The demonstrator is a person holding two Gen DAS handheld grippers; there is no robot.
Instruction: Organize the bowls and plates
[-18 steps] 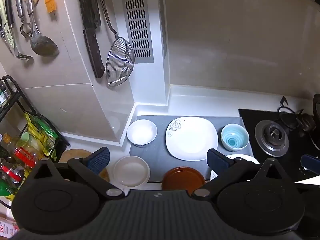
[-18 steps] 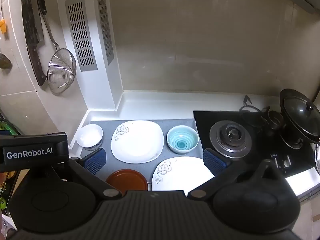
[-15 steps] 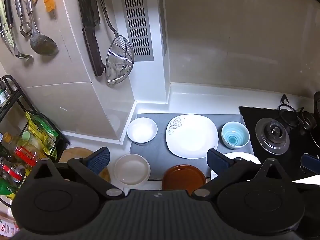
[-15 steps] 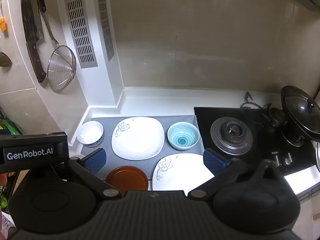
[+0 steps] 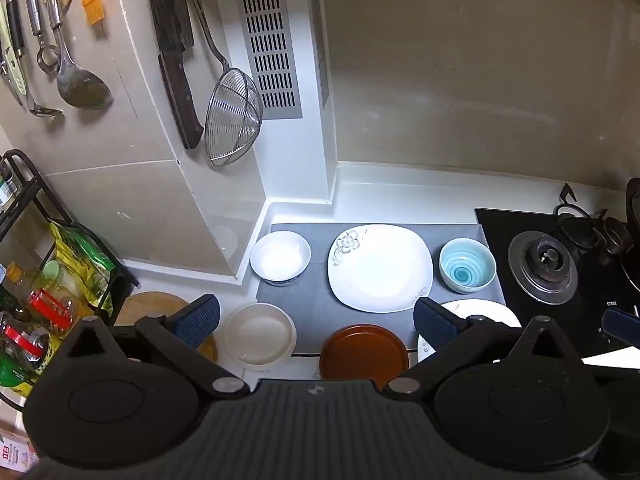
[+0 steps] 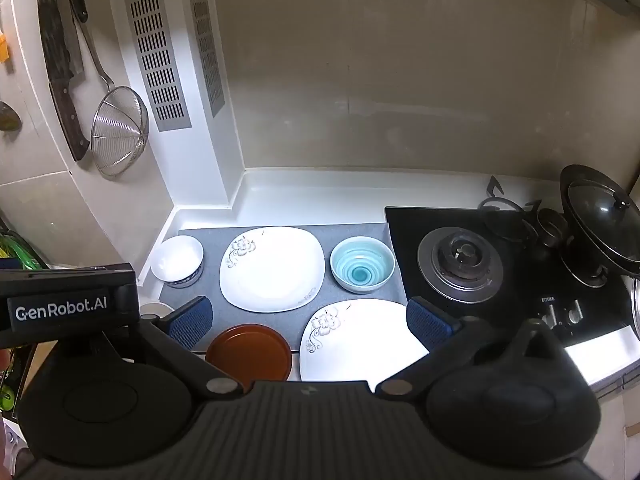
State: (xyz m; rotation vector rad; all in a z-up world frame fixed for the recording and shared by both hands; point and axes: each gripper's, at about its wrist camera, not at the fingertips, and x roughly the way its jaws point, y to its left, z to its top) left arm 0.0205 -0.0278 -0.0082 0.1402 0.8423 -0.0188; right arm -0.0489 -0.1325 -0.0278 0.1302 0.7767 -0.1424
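Both handheld grippers hang tilted down over a kitchen counter, their view a touch nearer the dishes than half a second ago; the crockery itself has not shifted. The left gripper (image 5: 316,314) stands wide with nothing between its ribbed blue pads (image 5: 199,316), and the right gripper (image 6: 308,316) is equally wide and empty.

On the flat grey mat (image 6: 208,236), a glossy white square plate (image 6: 272,268) with rounded corners and a grey flower print lies at centre. At its 9 o'clock sits a small round white bowl (image 6: 177,258), touching the mat's left edge; at its 3 o'clock, clear of it, a pale bowl (image 6: 362,266) with turquoise rings inside. A second flower-printed plate (image 6: 352,340) lies at 5 o'clock, partly behind the right gripper's finger, and a matte brown round dish (image 6: 248,350) at 7 o'clock, overhanging the mat's near edge. In the left wrist view a shallow cream bowl (image 5: 260,334) rests off the mat on the white counter (image 5: 400,196), at the brown dish's 9 o'clock.

A black glass hob (image 6: 460,264) with a steel burner ring adjoins the mat at 3 o'clock. A wire-mesh skimmer (image 5: 232,120) and a wood-handled cleaver (image 5: 176,56) hang on the tiled wall.
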